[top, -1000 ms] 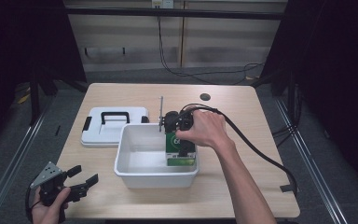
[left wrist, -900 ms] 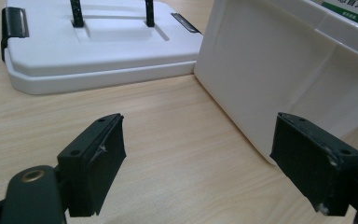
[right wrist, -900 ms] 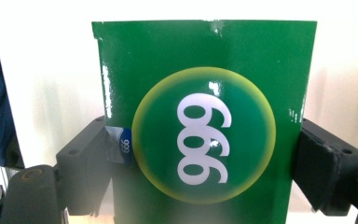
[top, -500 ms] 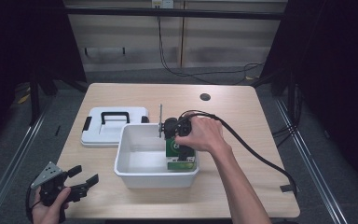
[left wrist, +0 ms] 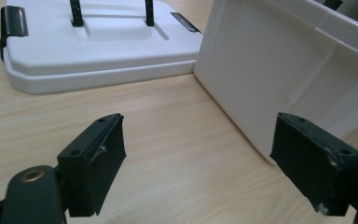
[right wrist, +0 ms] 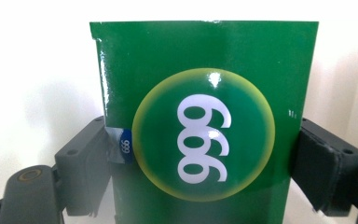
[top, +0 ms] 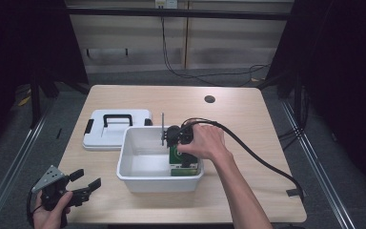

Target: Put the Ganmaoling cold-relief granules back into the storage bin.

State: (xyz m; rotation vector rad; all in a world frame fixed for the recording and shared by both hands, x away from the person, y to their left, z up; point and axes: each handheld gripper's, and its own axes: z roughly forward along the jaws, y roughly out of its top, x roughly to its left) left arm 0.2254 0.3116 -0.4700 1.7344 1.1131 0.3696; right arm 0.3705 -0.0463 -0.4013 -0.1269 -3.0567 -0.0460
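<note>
— What is held between the jaws of the right gripper?

— A glossy green rectangular carton, printed with a yellow-rimmed round badge and white numerals, is clamped there. Each black jaw is pressed flat against one of its side faces, and the carton is carried upright between them. A small blue label is seen on its edge, right at the jaw on the left of the right gripper view.

— And where is that carton placed?

— From the high view, it is seen inside the white rectangular plastic tub, at the tub's right end, with the right gripper reaching down into the tub from above and the right hand wrapped around its body. Whether the carton's base is resting on the tub floor cannot be told.

— How are the jaws of the left gripper set?

— They are spread wide, and nothing is held between them. Bare light wooden tabletop is seen in the gap. Beyond the jaw at the right of the left gripper view, the tub's outer white wall is seen close by. Ahead of the other jaw, the flat white plastic lid with black handle and latches is laid on the table, just beside the tub. The left gripper is held in the left hand at the table's near corner.
</note>
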